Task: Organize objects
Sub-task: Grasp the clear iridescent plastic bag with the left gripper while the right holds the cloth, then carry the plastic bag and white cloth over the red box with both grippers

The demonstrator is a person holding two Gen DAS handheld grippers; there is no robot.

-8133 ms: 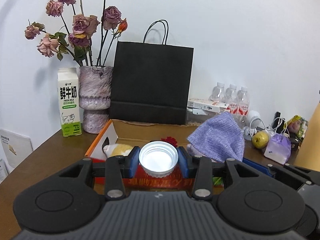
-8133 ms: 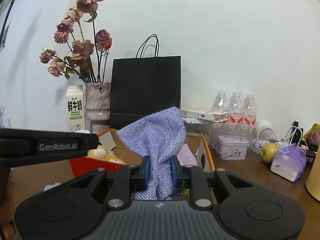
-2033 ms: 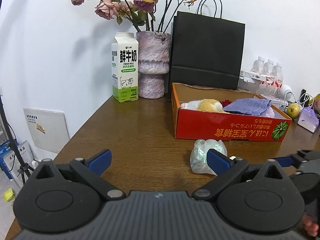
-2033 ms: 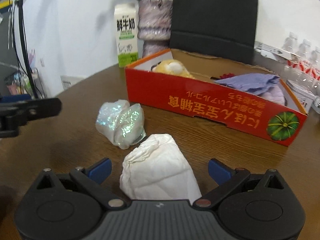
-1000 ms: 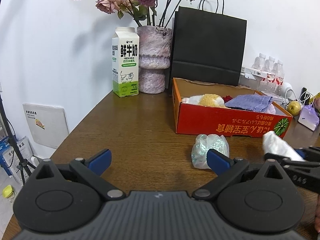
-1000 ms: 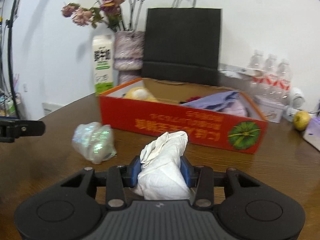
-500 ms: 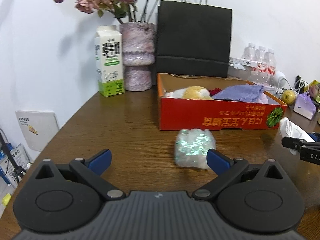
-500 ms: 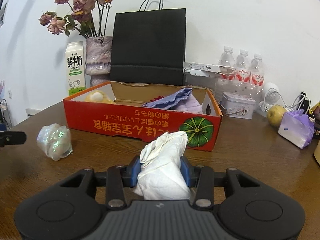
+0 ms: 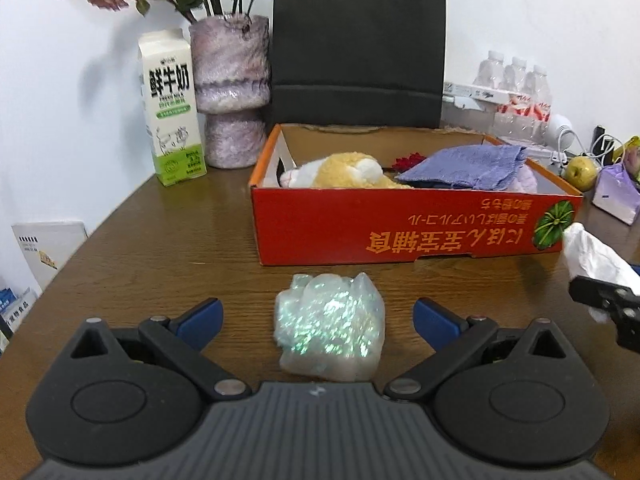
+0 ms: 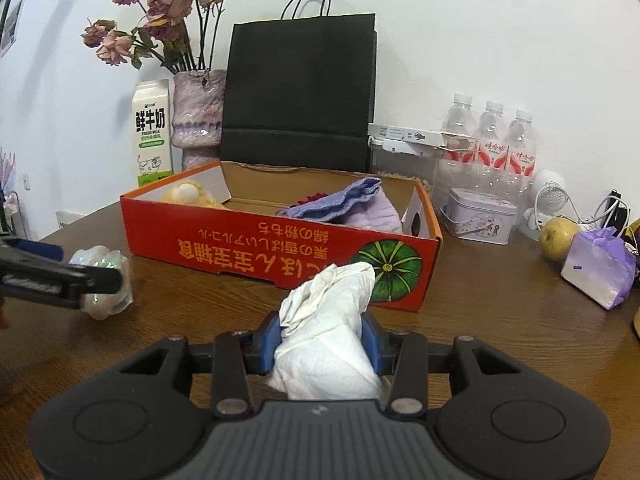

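Note:
A crumpled iridescent plastic bundle [image 9: 330, 330] lies on the wooden table between the wide-apart fingers of my left gripper [image 9: 318, 316], which is open and not touching it. My right gripper [image 10: 322, 340] is shut on a crumpled white paper wad [image 10: 326, 328], held above the table in front of the red cardboard box [image 10: 280, 250]. That wad [image 9: 596, 258] and the right gripper's tip show at the right edge of the left wrist view. The box [image 9: 400, 228] holds a yellow plush toy [image 9: 344, 170] and a purple cloth [image 9: 468, 166]. The iridescent bundle [image 10: 106, 280] sits partly behind the left gripper's finger in the right wrist view.
Behind the box stand a milk carton [image 9: 172, 108], a vase of dried roses [image 9: 232, 92] and a black paper bag [image 9: 358, 46]. To the right are water bottles [image 10: 494, 148], a tin [image 10: 478, 216], a pear [image 10: 558, 238] and a purple pack [image 10: 598, 270].
My left gripper moved toward the iridescent bundle, which now lies centred between its open fingers. The right gripper swung right with the white wad, then held still.

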